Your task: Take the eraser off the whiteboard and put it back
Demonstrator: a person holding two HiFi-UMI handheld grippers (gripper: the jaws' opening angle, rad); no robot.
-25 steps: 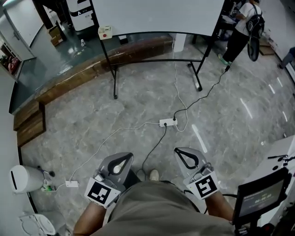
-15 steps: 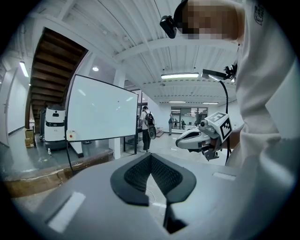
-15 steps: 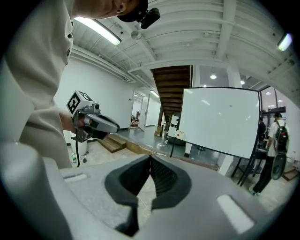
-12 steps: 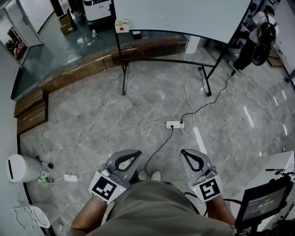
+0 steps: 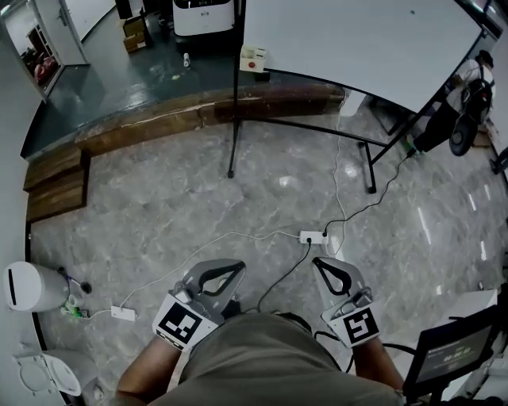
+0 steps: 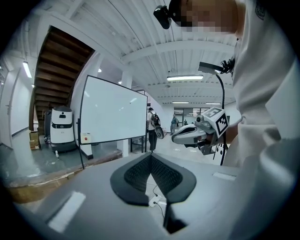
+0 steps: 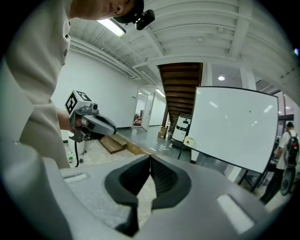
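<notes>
- Looking at the far lower left of the head view, I see a white bin standing on the marble floor, with a small adapter lying just to its right.
- Along the upper left, a wooden step divides the marble from a darker floor behind it.
- My left gripper sits at lower centre left, close to my body. In its own view the two dark pads meet at the tip with nothing between them, so it is closed and empty.
- At the top, a little left of centre, a white machine stands behind the board's left leg.
- The eraser, a pale block with a red spot, sits at the lower left corner of the whiteboard, touching its edge and well apart from both grippers.
- The whiteboard fills the upper right, standing on a dark frame.
- A power strip lies on the floor just above the right gripper, with cables running off it to both sides.
- My right gripper is at lower centre right. Its pads are pressed together at the tip and it grips nothing.
- At the right edge a person stands beyond the board.
- A dark screen sits in the lower right corner.
</notes>
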